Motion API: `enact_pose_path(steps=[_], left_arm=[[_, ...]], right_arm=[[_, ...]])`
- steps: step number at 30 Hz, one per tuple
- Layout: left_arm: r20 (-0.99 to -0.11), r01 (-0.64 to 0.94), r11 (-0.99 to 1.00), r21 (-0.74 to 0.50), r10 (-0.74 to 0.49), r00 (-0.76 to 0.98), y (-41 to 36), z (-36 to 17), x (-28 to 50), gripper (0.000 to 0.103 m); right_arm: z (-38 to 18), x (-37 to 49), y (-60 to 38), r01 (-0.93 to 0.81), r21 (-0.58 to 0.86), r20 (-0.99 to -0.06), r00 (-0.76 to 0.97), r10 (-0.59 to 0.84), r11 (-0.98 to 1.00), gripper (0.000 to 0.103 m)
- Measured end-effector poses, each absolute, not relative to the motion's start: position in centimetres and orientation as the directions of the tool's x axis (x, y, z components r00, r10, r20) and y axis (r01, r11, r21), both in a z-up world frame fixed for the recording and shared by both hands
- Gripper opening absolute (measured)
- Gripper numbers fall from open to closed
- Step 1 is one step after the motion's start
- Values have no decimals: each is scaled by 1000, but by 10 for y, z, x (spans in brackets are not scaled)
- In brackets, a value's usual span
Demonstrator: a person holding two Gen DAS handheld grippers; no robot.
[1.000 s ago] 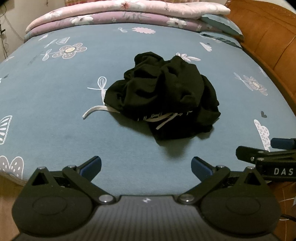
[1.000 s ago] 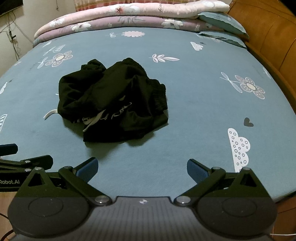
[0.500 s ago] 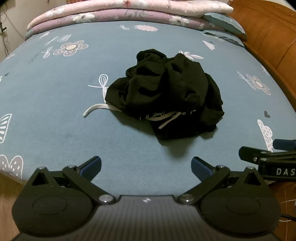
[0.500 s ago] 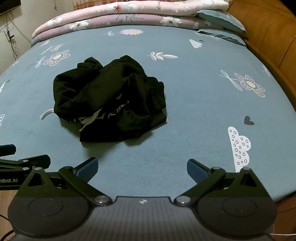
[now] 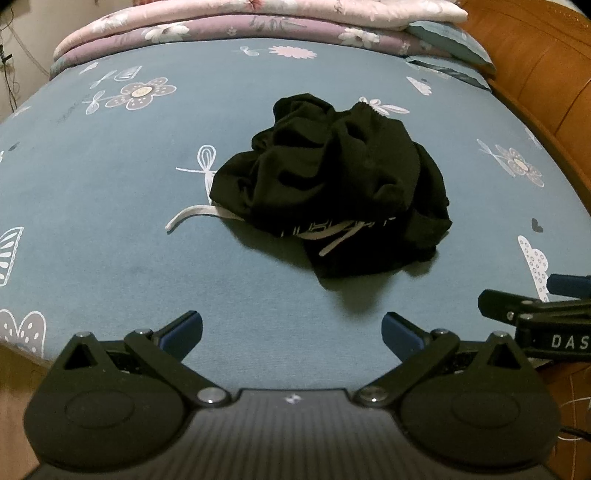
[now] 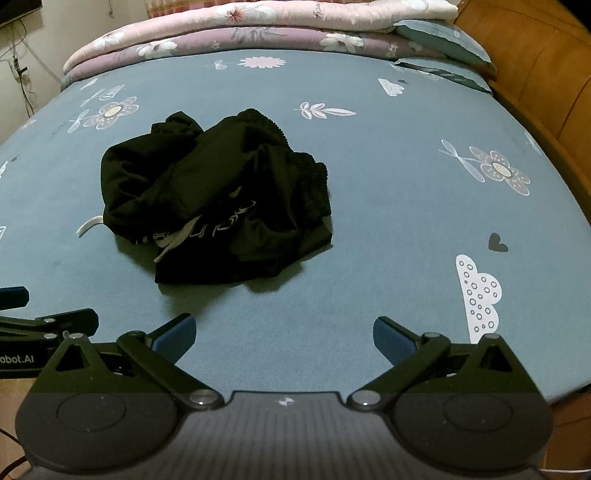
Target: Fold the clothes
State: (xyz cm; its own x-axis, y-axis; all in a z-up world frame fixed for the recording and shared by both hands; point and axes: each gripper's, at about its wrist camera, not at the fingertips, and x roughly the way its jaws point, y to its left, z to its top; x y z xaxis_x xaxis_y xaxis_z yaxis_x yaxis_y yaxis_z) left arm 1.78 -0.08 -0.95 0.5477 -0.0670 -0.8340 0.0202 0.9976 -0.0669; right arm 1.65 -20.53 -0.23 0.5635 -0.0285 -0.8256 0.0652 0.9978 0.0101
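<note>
A crumpled black garment [image 5: 332, 188] with white drawstrings and white lettering lies in a heap on the blue bed sheet [image 5: 110, 206]. It also shows in the right wrist view [image 6: 218, 206], left of centre. My left gripper [image 5: 291, 332] is open and empty at the near edge of the bed, short of the garment. My right gripper [image 6: 282, 334] is open and empty, beside the left one and to the right of the heap. Each gripper's side shows at the edge of the other's view.
Folded floral quilts [image 5: 229, 22] and a pillow [image 6: 439, 37] lie along the far end of the bed. A wooden headboard [image 6: 535, 74] runs along the right side. A white drawstring [image 5: 188, 218] trails left from the heap.
Both grippers have crept slightly forward over the near edge of the bed towards the garment. Both stay open. The garment has not moved.
</note>
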Motion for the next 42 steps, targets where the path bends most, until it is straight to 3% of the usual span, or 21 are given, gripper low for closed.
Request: enact_pose_path(steps=[42], left_arm=[[-833, 79, 995, -55, -89, 546, -11, -2, 36, 102]], right_arm=[[3, 31, -211, 58, 41, -811, 585, -1, 997, 103]])
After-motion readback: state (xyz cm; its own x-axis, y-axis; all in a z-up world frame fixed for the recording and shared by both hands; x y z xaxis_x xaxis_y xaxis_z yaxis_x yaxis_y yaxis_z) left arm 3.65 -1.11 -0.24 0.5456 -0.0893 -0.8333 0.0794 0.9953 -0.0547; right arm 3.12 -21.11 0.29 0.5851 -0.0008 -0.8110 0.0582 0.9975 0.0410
